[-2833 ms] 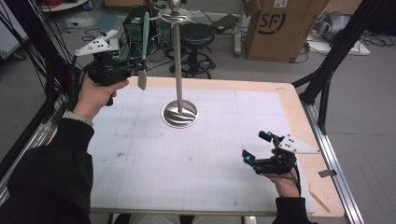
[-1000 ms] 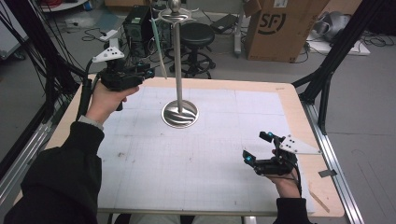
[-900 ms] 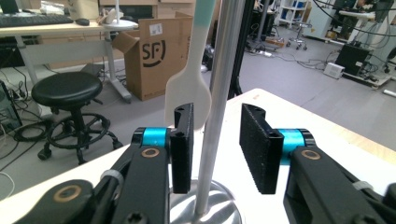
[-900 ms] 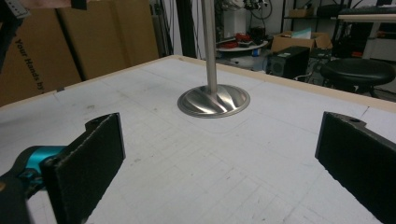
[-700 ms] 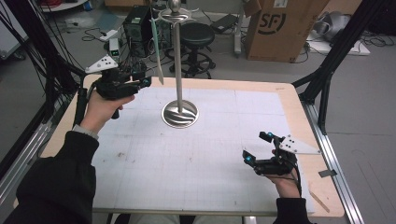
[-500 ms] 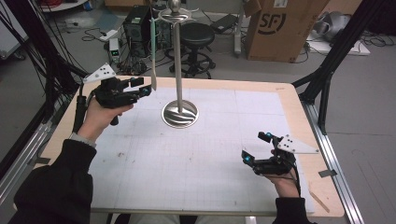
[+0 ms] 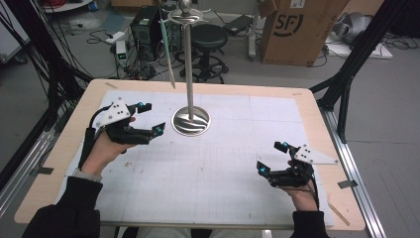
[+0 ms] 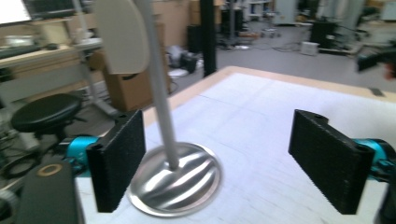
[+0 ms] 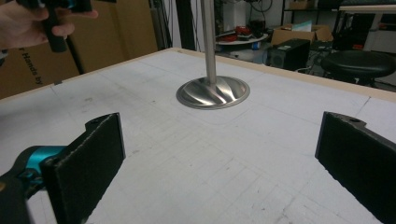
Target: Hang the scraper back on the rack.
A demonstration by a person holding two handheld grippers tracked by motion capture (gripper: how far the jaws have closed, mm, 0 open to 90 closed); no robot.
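Observation:
A metal stand rises from a round steel base (image 7: 190, 122) at the table's far middle, its pole (image 7: 188, 64) ending in hooks. A long, thin green-and-pale strip (image 7: 168, 49) hangs from the top left hook, swinging free. My left gripper (image 7: 152, 117) is open and empty, low over the table just left of the base. In the left gripper view the base (image 8: 175, 179) and the strip's pale rounded end (image 8: 122, 35) lie ahead of the open gripper (image 8: 219, 154). My right gripper (image 7: 271, 157) rests open and empty at the near right; its view (image 9: 229, 149) faces the base (image 9: 213, 92).
The white gridded mat (image 7: 213, 163) covers a wood-edged table (image 7: 317, 99). Black frame posts (image 7: 346, 74) stand at the right corner and cables at the left. A stool (image 7: 208, 37) and a cardboard box (image 7: 297, 29) stand on the floor beyond.
My left gripper, raised by the stand's top with the strip, has let it go on the hook and come down beside the base, open. The right gripper has not moved.

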